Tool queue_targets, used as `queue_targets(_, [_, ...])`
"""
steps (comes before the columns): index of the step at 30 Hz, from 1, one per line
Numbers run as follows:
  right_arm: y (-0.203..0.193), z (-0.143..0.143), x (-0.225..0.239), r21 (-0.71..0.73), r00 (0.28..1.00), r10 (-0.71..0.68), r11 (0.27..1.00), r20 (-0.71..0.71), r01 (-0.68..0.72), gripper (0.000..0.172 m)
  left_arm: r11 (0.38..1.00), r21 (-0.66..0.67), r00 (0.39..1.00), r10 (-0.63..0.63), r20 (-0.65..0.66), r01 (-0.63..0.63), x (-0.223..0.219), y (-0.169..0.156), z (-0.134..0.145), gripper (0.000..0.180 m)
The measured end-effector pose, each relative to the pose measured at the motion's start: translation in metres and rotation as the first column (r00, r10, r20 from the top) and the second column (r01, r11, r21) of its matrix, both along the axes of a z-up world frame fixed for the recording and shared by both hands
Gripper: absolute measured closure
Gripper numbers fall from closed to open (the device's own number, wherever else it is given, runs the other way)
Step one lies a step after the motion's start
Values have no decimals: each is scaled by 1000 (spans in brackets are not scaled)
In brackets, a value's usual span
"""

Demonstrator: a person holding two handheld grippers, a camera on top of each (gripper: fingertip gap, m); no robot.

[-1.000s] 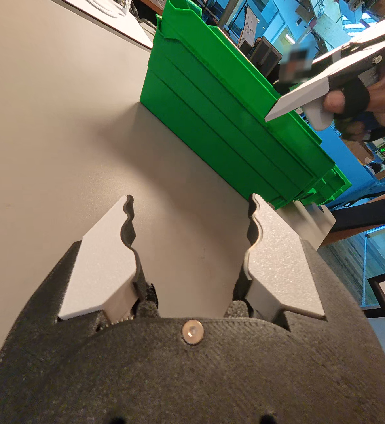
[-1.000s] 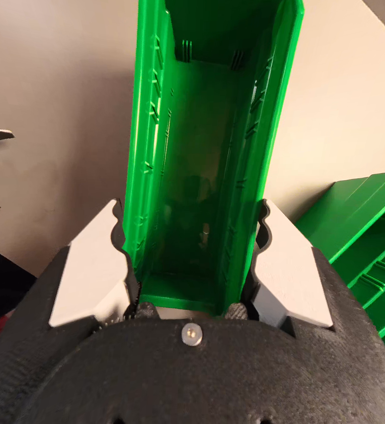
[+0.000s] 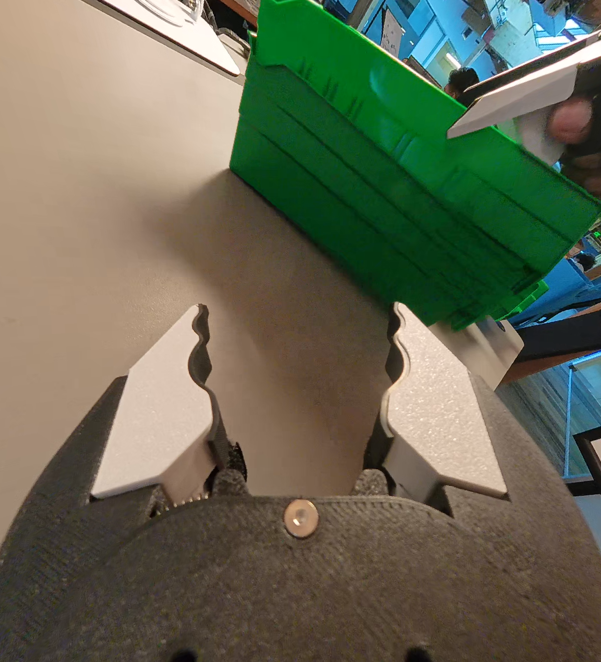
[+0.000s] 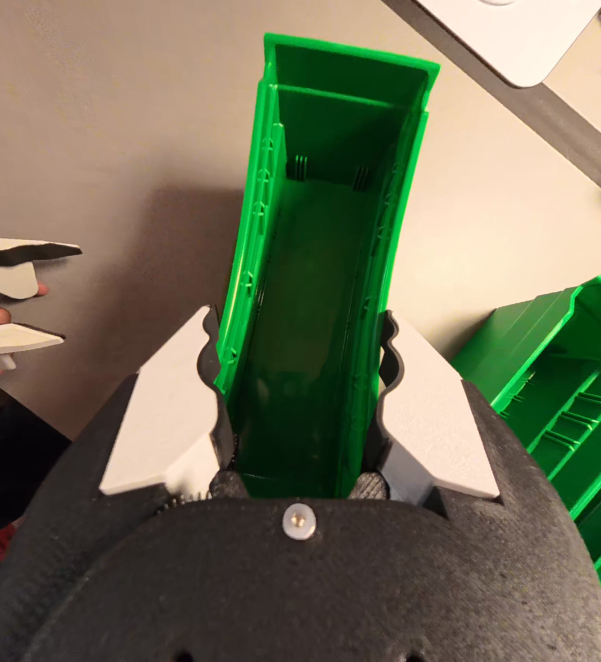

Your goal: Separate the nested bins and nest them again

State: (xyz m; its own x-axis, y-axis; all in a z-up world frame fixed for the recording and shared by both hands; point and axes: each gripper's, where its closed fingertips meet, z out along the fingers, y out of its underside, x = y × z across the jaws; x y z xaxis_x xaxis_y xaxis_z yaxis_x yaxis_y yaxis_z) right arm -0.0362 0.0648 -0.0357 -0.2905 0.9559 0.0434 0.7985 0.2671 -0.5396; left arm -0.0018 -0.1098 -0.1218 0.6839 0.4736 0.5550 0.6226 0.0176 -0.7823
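**Bins partly nested under two hand-held grippers**

Tabletop [image 4: 94,125], pale grey, carries every item. Stack of nested green bins [image 3: 345,172] stands on it near the far edge; in the right wrist view the uppermost bin [image 4: 327,286] sits tilted in the bin below, whose rim shows beyond it at the far end. A second group of green bins [image 4: 560,394] lies to the right, apart from the first. Right gripper [image 4: 300,315] clamps the uppermost bin across its width, a pad pressed to each side wall. Left gripper [image 3: 297,308] hangs over bare tabletop beside the stack, fingers spread wide, nothing between them.
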Motion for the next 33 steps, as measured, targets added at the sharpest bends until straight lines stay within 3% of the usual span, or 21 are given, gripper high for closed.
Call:
queue_targets(7, [-2,21,-2,-2,999,-5,1000,-48,5,78,1000,-1,1000,0,-1,0,0,0,0,82])
queue_targets(12, [-7,53,-1,12,991,-8,1000,-131,9,76,1000,1,1000,0,1,0,0,0,0,81])
queue_targets(18, [-54,84,5,-34,979,53,998,-197,-60,75,1000,0,1000,11,-4,-11,-1,-1,0,81])
queue_targets(24, [-123,44,-6,-68,981,120,989,-149,-132,73,983,92,986,160,-39,-156,-18,-24,15,83])
queue_targets(29, [-163,-1,-20,-83,986,140,985,-95,-148,72,936,29,929,351,-116,-350,-45,-74,16,83])
queue_targets(33, [-179,-30,-31,-99,991,117,987,-66,-123,69,927,-2,924,373,-82,-374,-57,-94,9,83])
